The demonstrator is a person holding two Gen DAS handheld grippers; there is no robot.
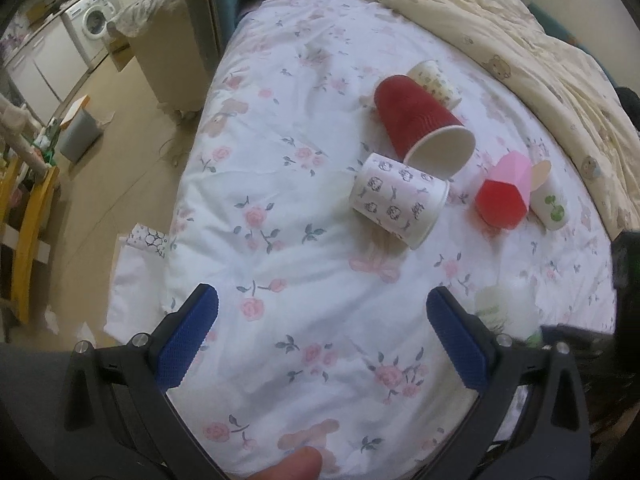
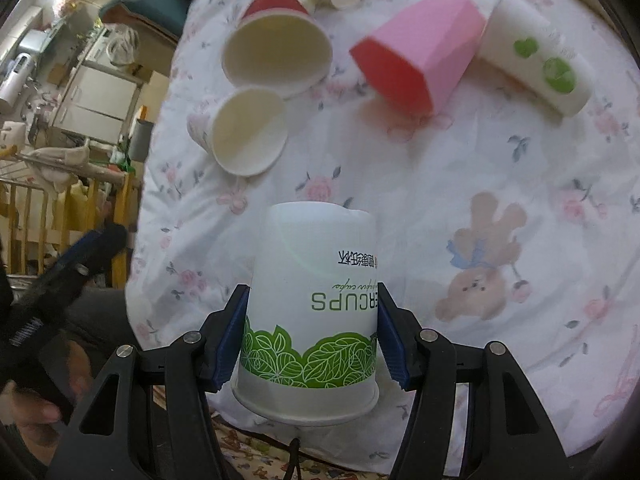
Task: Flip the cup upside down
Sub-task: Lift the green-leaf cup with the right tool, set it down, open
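My right gripper is shut on a white paper cup with a green leaf band. The cup is upside down, base up and rim down, above the near edge of the bed. In the left wrist view the same cup shows blurred at the right. My left gripper is open and empty over the floral bedsheet. Several other cups lie on their sides further back: a red ribbed cup, a white patterned cup, a pink cup and a white cup with green dots.
A cream quilt is bunched along the bed's far side. The bed's left edge drops to a floor with a grey bin, a yellow wooden frame and a washing machine. My left gripper's arm shows at the left of the right wrist view.
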